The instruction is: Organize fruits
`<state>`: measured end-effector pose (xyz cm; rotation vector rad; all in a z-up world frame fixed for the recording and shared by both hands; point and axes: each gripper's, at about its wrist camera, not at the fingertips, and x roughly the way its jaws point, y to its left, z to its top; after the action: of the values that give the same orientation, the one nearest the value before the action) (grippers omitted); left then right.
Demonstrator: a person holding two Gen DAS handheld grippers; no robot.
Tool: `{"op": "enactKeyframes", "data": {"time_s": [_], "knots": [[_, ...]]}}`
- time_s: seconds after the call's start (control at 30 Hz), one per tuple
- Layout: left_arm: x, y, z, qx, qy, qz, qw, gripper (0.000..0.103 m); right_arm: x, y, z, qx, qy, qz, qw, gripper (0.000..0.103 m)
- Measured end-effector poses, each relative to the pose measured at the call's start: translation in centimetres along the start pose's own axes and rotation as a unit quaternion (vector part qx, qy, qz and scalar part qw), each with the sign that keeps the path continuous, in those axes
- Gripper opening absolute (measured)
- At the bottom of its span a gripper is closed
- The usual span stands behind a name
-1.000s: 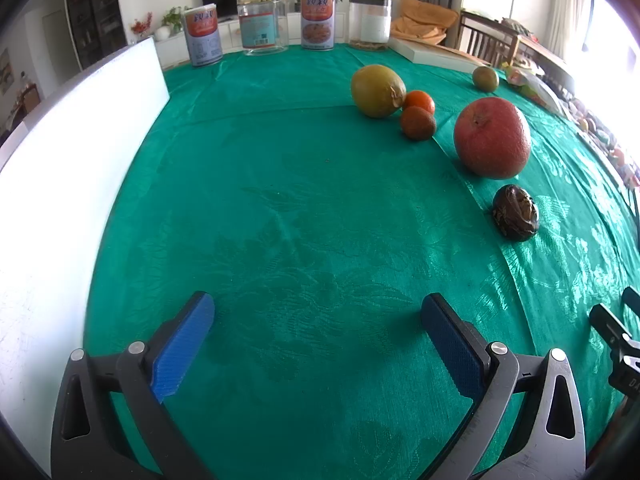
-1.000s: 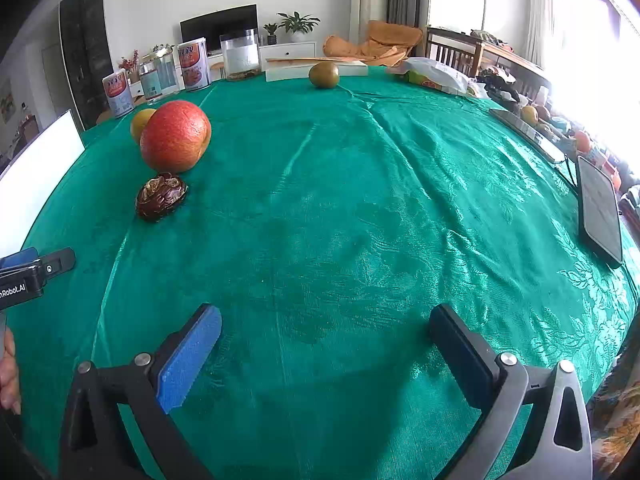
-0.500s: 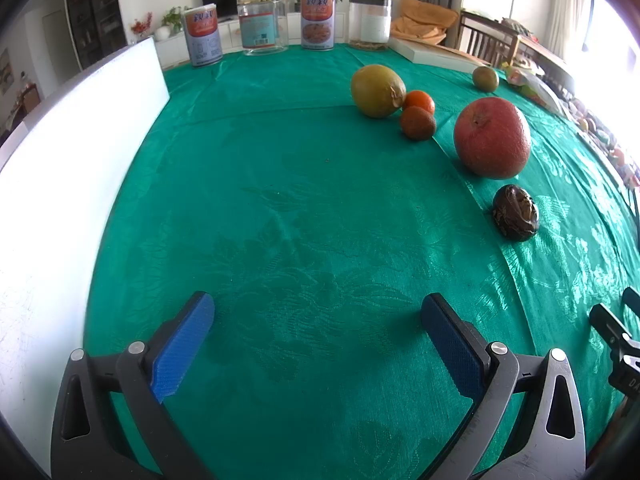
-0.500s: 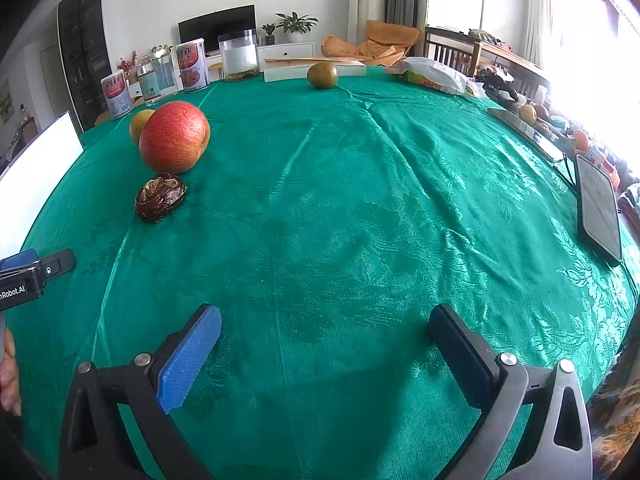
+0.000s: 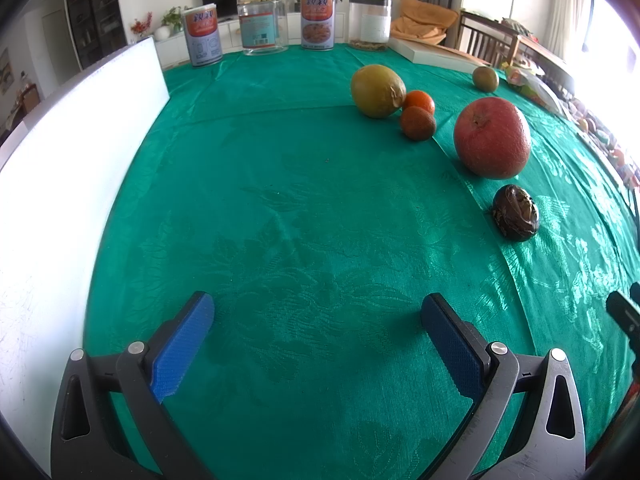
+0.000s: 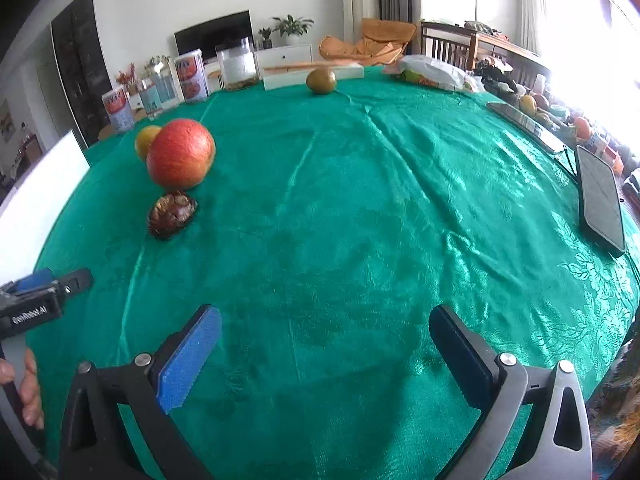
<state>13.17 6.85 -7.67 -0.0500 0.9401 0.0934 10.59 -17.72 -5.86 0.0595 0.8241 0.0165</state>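
Observation:
A big red apple [image 5: 492, 138] sits on the green tablecloth [image 5: 304, 208], with a dark wrinkled fruit [image 5: 515, 212] in front of it. Behind are two small oranges [image 5: 418, 122] and a yellow-green fruit [image 5: 376, 90]. A small green fruit [image 5: 485, 78] lies far back. My left gripper [image 5: 318, 332] is open and empty over bare cloth. My right gripper [image 6: 325, 344] is open and empty; the apple [image 6: 181, 153], the dark fruit [image 6: 172, 214] and the far green fruit [image 6: 321, 81] show in its view.
A white board [image 5: 72, 184] stands along the left edge. Cans and jars [image 5: 260, 24] line the far edge beside a flat white box [image 5: 432, 54]. A dark tablet [image 6: 600, 200] lies at the right. The left gripper's body [image 6: 36, 304] shows at the right view's left edge.
The right gripper's view has shifted slightly, with the fruits drifting a little to the left. The left gripper has not moved.

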Motion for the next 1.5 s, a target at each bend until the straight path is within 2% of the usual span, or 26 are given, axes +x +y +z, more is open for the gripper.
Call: {"op": "enactKeyframes", "data": {"time_s": [0.03,0.17,0.27,0.37,0.53,0.77,0.87,1.5], "knots": [[0.0,0.0,0.0,0.0,0.0,0.0,1.0,0.103,0.2,0.0,0.4,0.002,0.001,-0.002,1.0,0.103],[0.0,0.0,0.0,0.0,0.0,0.0,1.0,0.103,3.1,-0.7,2.2,0.021,0.078,0.006,0.997,0.103],[0.0,0.0,0.0,0.0,0.0,0.0,1.0,0.103,4.8,-1.4,4.1,0.015,0.097,-0.019,0.995,0.103],[0.0,0.0,0.0,0.0,0.0,0.0,1.0,0.103,6.7,-2.6,5.8,0.005,0.096,-0.054,0.994,0.103],[0.0,0.0,0.0,0.0,0.0,0.0,1.0,0.102,9.4,-4.6,8.2,0.036,0.093,-0.06,0.993,0.103],[0.0,0.0,0.0,0.0,0.0,0.0,1.0,0.103,12.6,-5.5,11.5,0.045,0.072,-0.088,0.993,0.103],[0.0,0.0,0.0,0.0,0.0,0.0,1.0,0.103,12.9,-5.6,11.7,0.058,0.065,-0.099,0.991,0.103],[-0.1,0.0,0.0,0.0,0.0,0.0,1.0,0.103,12.8,-5.6,11.7,0.06,0.065,-0.097,0.991,0.103]]}}
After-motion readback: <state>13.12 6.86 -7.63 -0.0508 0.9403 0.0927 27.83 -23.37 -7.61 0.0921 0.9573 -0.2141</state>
